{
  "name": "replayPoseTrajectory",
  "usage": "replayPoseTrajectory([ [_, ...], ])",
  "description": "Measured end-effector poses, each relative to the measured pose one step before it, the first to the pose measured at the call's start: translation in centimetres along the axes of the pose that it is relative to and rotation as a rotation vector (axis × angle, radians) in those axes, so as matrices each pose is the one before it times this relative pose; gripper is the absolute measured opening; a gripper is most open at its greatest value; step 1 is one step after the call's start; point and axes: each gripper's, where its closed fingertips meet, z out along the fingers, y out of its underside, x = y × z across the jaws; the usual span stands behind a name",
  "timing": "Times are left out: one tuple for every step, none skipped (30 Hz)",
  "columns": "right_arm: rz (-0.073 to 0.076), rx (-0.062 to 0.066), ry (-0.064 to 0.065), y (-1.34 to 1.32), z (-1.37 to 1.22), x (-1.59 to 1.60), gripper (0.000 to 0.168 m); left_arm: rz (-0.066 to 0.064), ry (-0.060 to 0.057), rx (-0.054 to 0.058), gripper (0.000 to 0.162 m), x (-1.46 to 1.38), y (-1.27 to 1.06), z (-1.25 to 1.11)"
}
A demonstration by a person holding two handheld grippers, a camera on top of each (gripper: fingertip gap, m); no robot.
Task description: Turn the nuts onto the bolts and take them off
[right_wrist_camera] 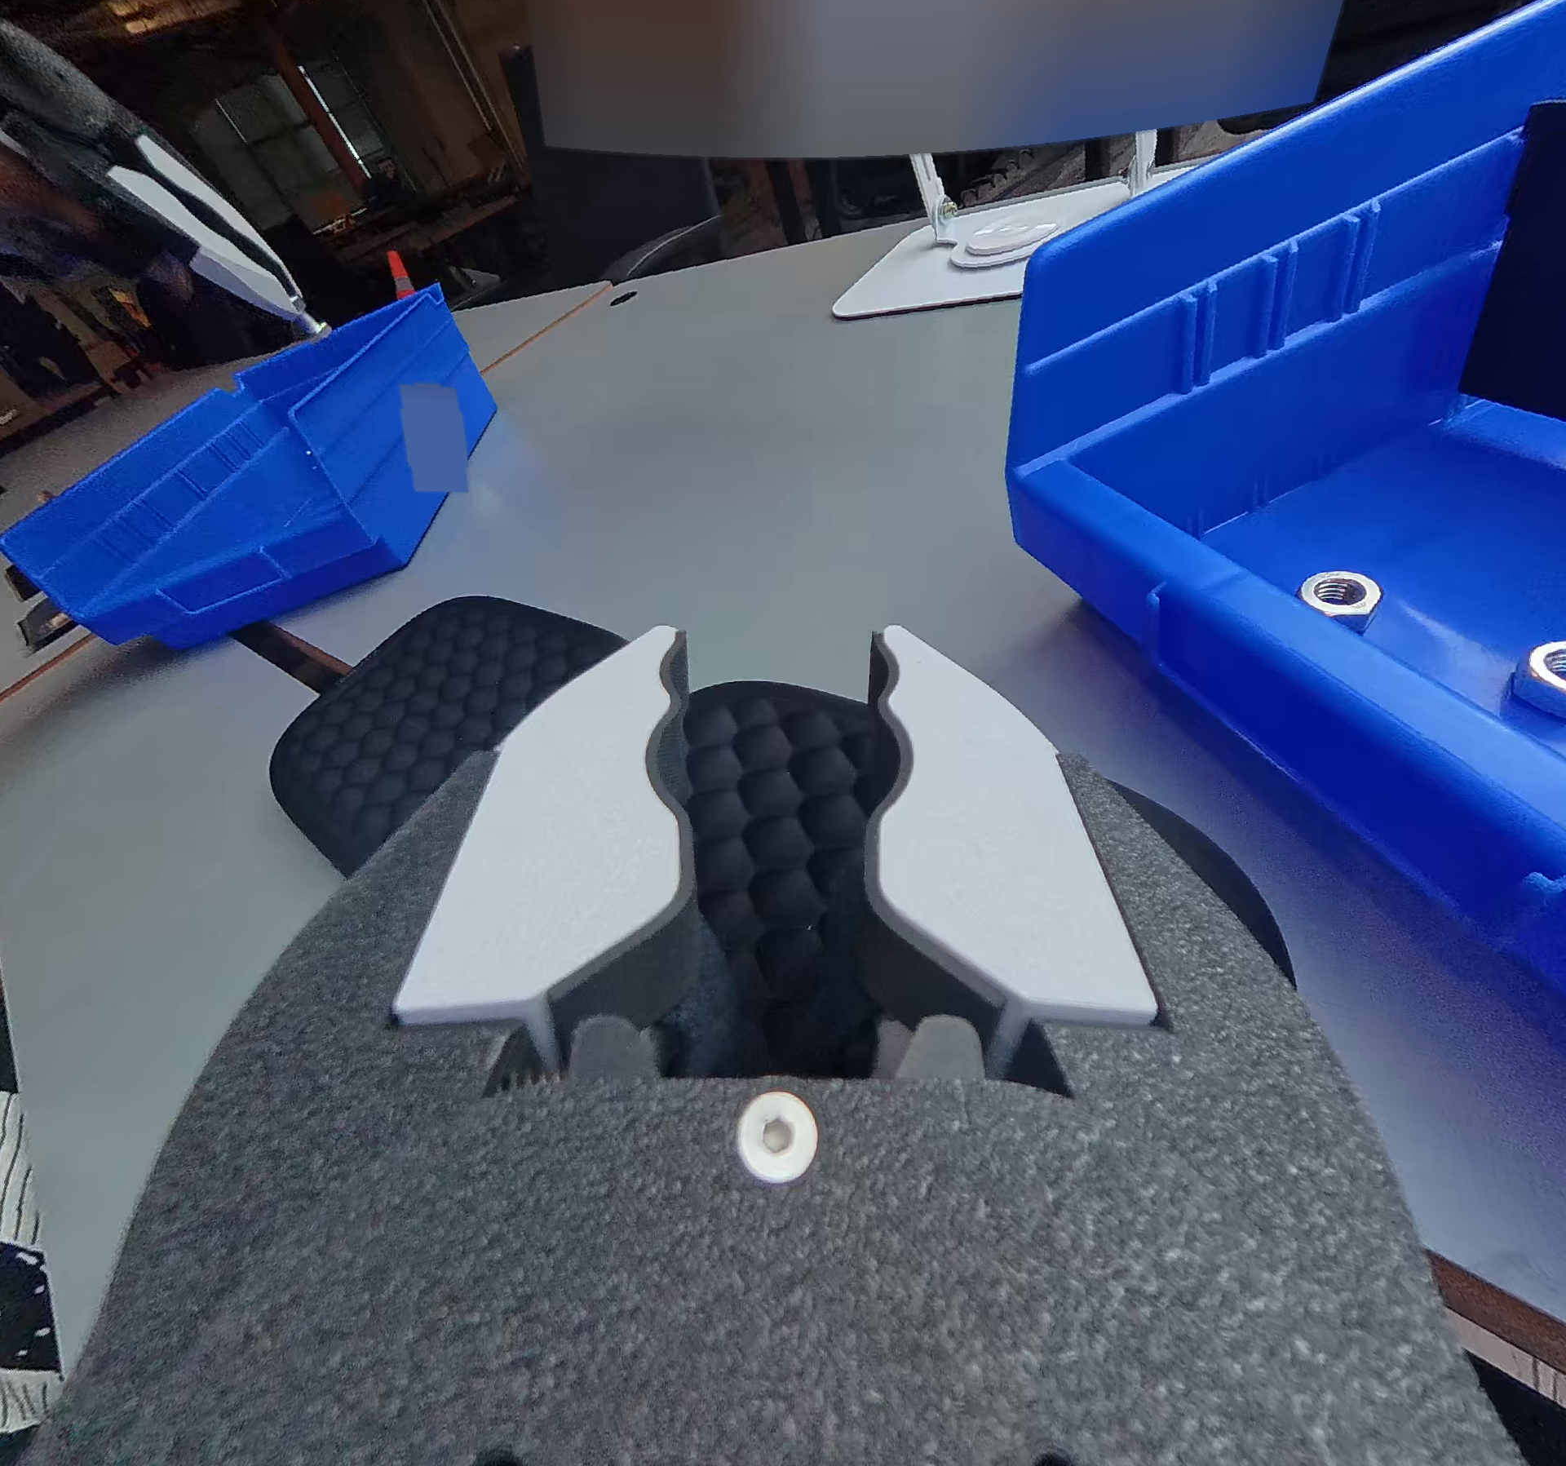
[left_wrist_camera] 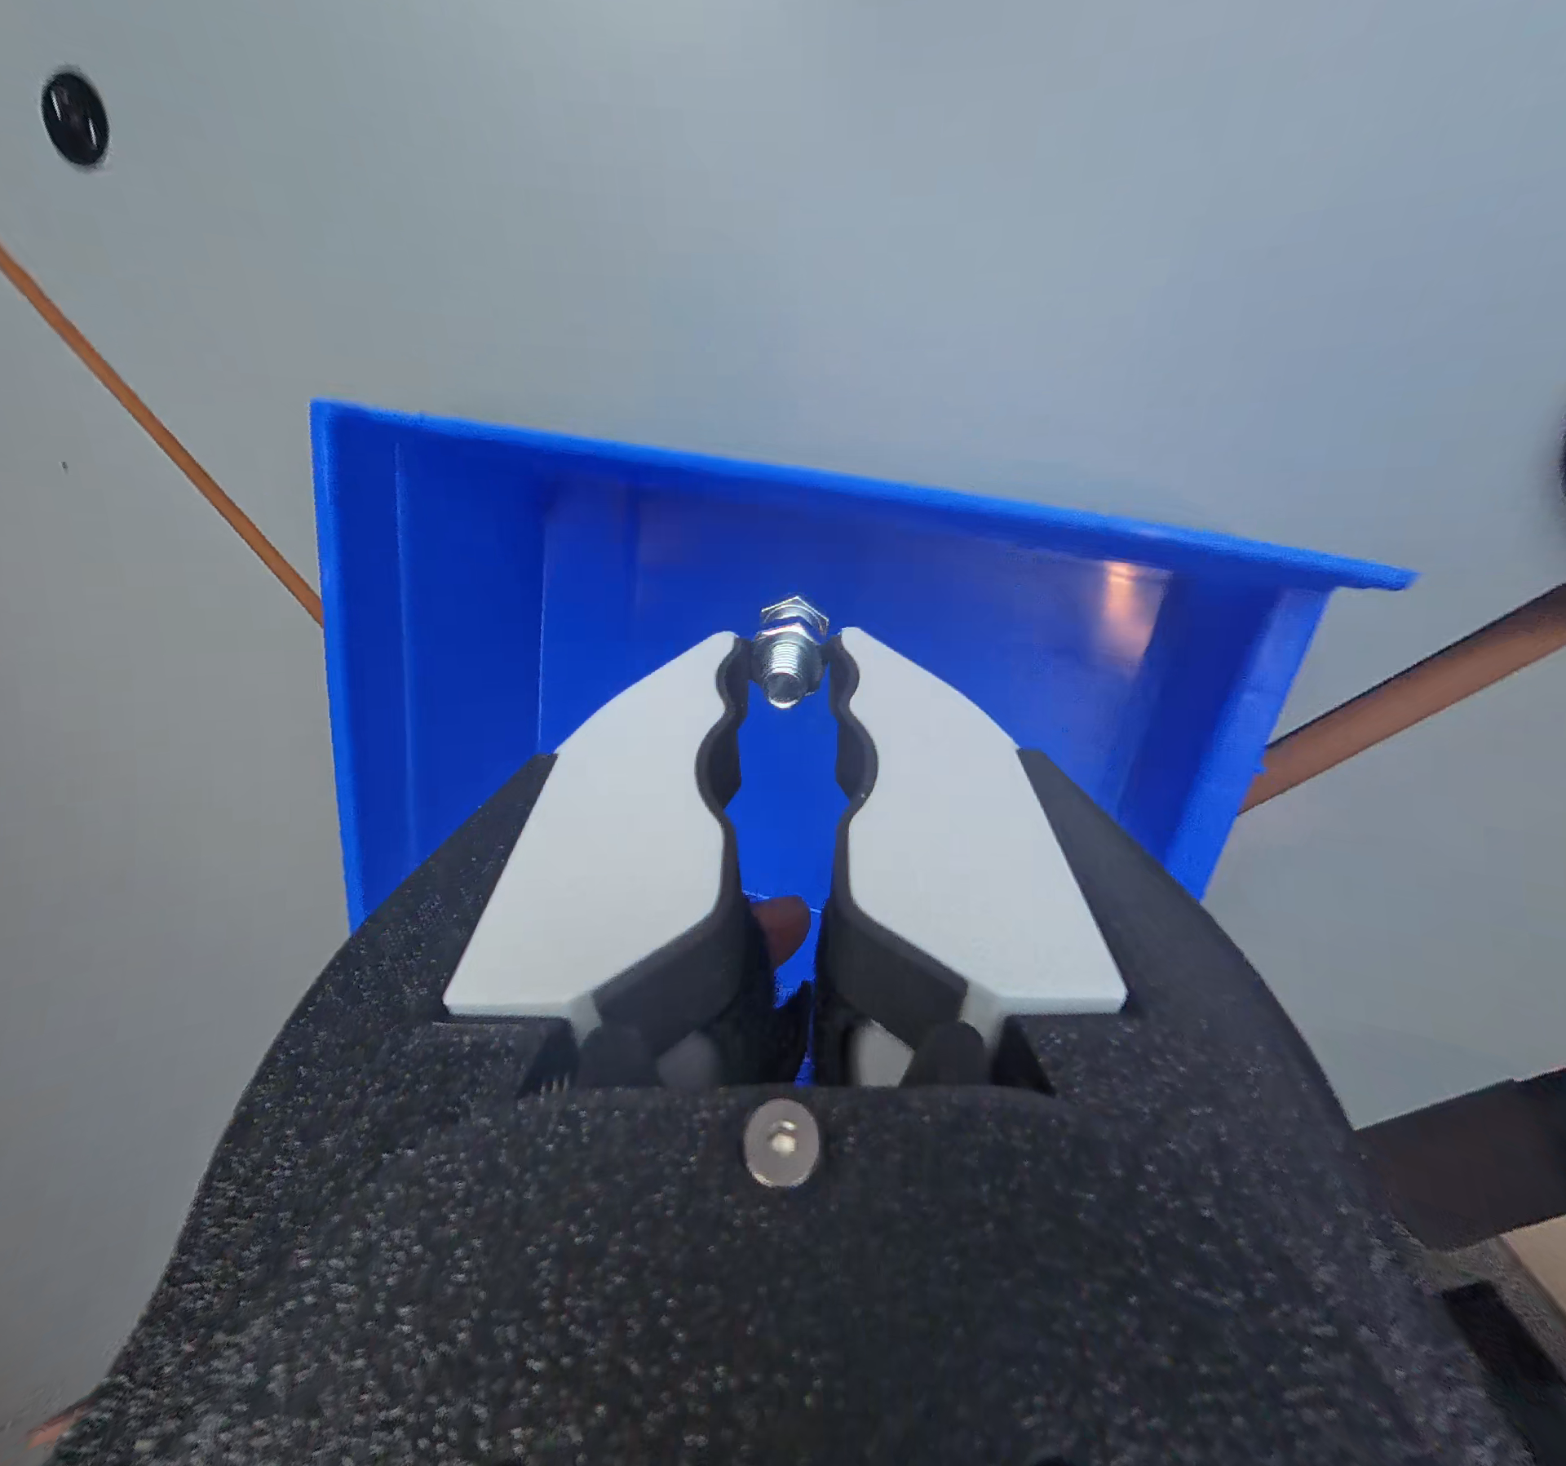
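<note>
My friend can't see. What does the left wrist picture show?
The left gripper is shut on a shiny bolt with a nut threaded on it, held over an empty blue bin. The bin sits on a grey table.

I saw a smooth grey counter [right_wrist_camera: 746,459] with a thin orange-brown edge strip. Directly on it sat a blue plastic storage bin [right_wrist_camera: 1254,374] at my right, and a second blue plastic bin [right_wrist_camera: 254,484] well apart at the far left, near the counter's edge. A black pad with a honeycomb texture [right_wrist_camera: 424,705] lay on the near part, and a flat pale grey stand base [right_wrist_camera: 924,273] rested at the back.
</note>
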Motion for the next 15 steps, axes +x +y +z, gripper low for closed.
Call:
replayPoseTrajectory([
  [-0.0003, -0.0028, 0.0011, 0.036, 0.032, 0.018, 0.040, 0.0496, 0.0021, 0.0144, 0.018, 1.217, -1.244, -0.558],
  [0.0000, -0.0019, -0.0003, 0.026, 0.017, 0.004, 0.040, 0.0479, 0.0057, 0.0179, 0.018, 1.297, -1.382, -0.432],
  [0.0000, -0.0008, 0.0001, 0.010, -0.006, 0.001, 0.040, 0.0477, 0.0072, 0.0163, 0.018, 1.322, -1.429, -0.292],
  [-0.0016, 0.0013, 0.0005, -0.012, -0.017, -0.008, 0.040, 0.0513, 0.0086, 0.0134, 0.018, 1.344, -1.452, -0.126],
  [-0.0016, 0.0022, 0.0007, -0.010, -0.028, -0.006, 0.040, 0.0515, 0.0105, 0.0130, 0.018, 1.371, -1.498, 0.004],
  [-0.0014, 0.0017, 0.0002, -0.018, -0.014, -0.014, 0.040, 0.0484, 0.0131, 0.0135, 0.018, 1.368, -1.529, 0.162],
  [-0.0012, 0.0003, 0.0010, 0.001, -0.005, 0.011, 0.040, 0.0486, 0.0122, 0.0090, 0.018, 1.330, -1.501, 0.296],
  [-0.0001, -0.0011, 0.0015, 0.014, 0.004, 0.012, 0.039, 0.0492, 0.0112, 0.0059, 0.018, 1.307, -1.468, 0.429],
  [0.0009, -0.0030, 0.0030, 0.038, 0.019, 0.041, 0.039, 0.0474, 0.0129, 0.0039, 0.018, 1.257, -1.458, 0.545],
  [0.0008, -0.0037, 0.0042, 0.047, 0.025, 0.049, 0.039, 0.0453, 0.0177, 0.0012, 0.018, 1.245, -1.388, 0.654],
  [-0.0008, -0.0037, 0.0013, 0.049, 0.028, 0.013, 0.039, 0.0415, 0.0169, 0.0020, 0.018, 1.128, -1.382, 0.733],
  [-0.0020, -0.0027, -0.0005, 0.026, 0.025, -0.028, 0.039, 0.0377, 0.0162, 0.0009, 0.018, 1.023, -1.318, 0.790],
  [-0.0020, -0.0006, 0.0010, 0.016, 0.002, -0.001, 0.039, 0.0353, 0.0160, -0.0015, 0.018, 0.927, -1.231, 0.853],
  [-0.0007, 0.0005, 0.0010, -0.001, -0.004, 0.007, 0.039, 0.0325, 0.0147, -0.0031, 0.018, 0.793, -1.132, 0.878],
  [0.0015, 0.0002, -0.0002, -0.001, 0.009, 0.010, 0.039, 0.0280, 0.0134, -0.0044, 0.018, 0.665, -1.040, 0.885],
])
